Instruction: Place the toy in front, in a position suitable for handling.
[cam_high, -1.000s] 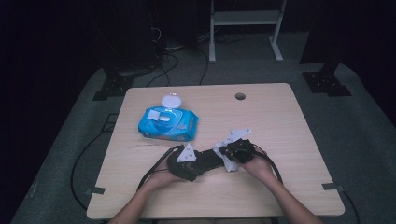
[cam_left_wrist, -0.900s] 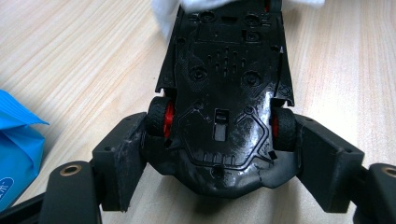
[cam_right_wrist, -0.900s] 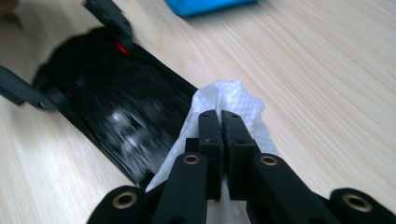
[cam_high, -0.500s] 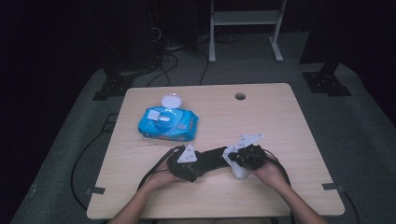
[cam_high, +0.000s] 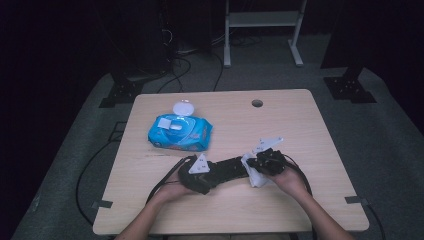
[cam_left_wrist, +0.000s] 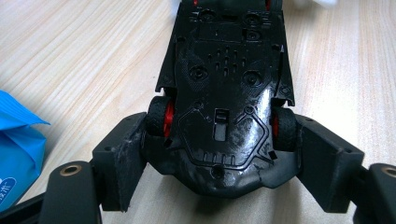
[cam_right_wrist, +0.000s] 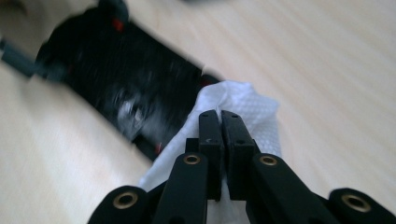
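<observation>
- High view: I have the toy car (cam_high: 227, 169) lying on the table (cam_high: 280, 130) near its front edge, between my two hands, well apart from the wipes pack (cam_high: 180, 132).
- Left gripper (cam_high: 200, 172) is clamped on the car; in the left gripper view the car (cam_left_wrist: 229, 107) lies belly up, jaws pressing on the two red-hubbed wheels. My reading: held that way to pin it and expose the underside for cleaning.
- Right gripper (cam_high: 257, 167) is clenched on a white wipe (cam_high: 254, 172); in the right gripper view the jaws stand tight together with the wipe (cam_right_wrist: 243, 109) bunched at the tips, touching the car's end (cam_right_wrist: 126, 88). Pinched so it won't slip while rubbing, I judge.
- Count: one car, one loose wipe, one wipes pack with its lid flipped open, two grippers.
</observation>
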